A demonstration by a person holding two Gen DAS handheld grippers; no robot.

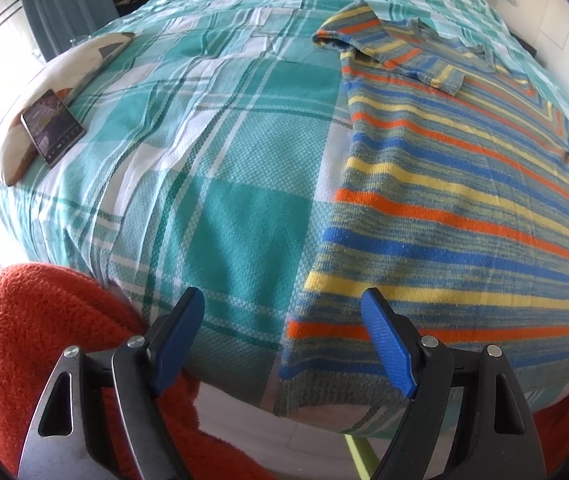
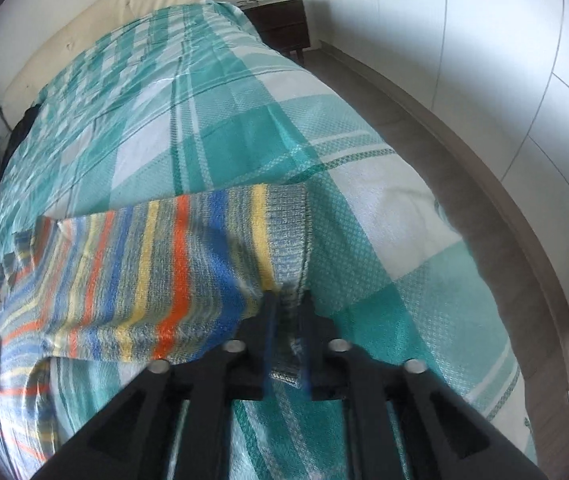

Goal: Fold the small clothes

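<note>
Right gripper: jaws stand narrowly apart with the hem corner of the striped sweater between them; motion blur hides whether the pads press, so grip cannot be told. From this corner the sweater runs left and away across the plaid bedspread, partly lifted into a fold. Left gripper: jaws spread wide, nothing between them, hovering above the sweater's other hem corner at the bedspread's near edge. The garment's long axis runs from hem toward the collar, away from both grippers. The right gripper is the nearer to cloth.
</note>
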